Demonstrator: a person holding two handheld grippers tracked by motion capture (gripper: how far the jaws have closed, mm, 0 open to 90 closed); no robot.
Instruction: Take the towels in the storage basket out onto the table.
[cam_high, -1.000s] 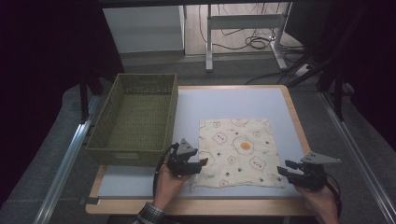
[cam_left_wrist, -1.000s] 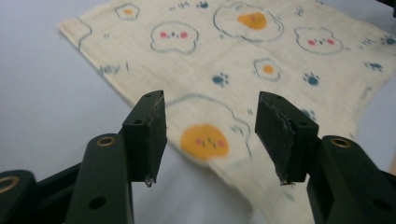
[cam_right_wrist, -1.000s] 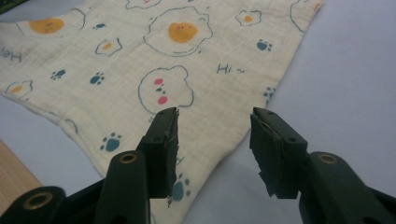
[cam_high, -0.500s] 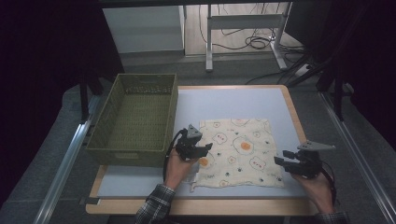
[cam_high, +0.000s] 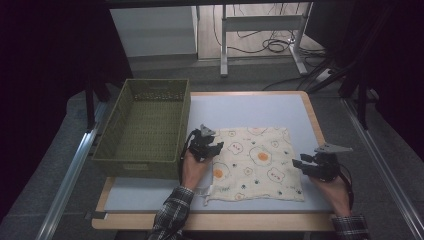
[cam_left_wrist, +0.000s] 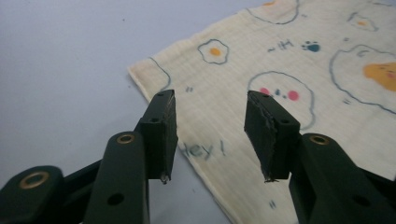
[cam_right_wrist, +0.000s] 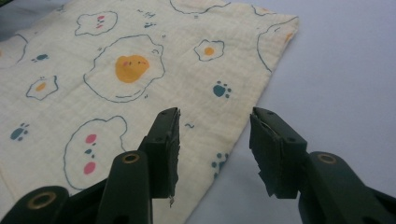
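On counter, both grippers now closer to cloth (cam_high: 257, 162): left gripper (cam_high: 204, 145) open above its near-left edge, right gripper (cam_high: 315, 165) open straddling right edge. Edge pinches look imminent.

Count on the table (cam_high: 260, 107): one printed cloth (cam_high: 255, 162), lying flat at centre; one green woven basket (cam_high: 142, 127) at 9 o'clock of it; two handheld grippers, left gripper (cam_high: 209, 144) and right gripper (cam_high: 306, 164).
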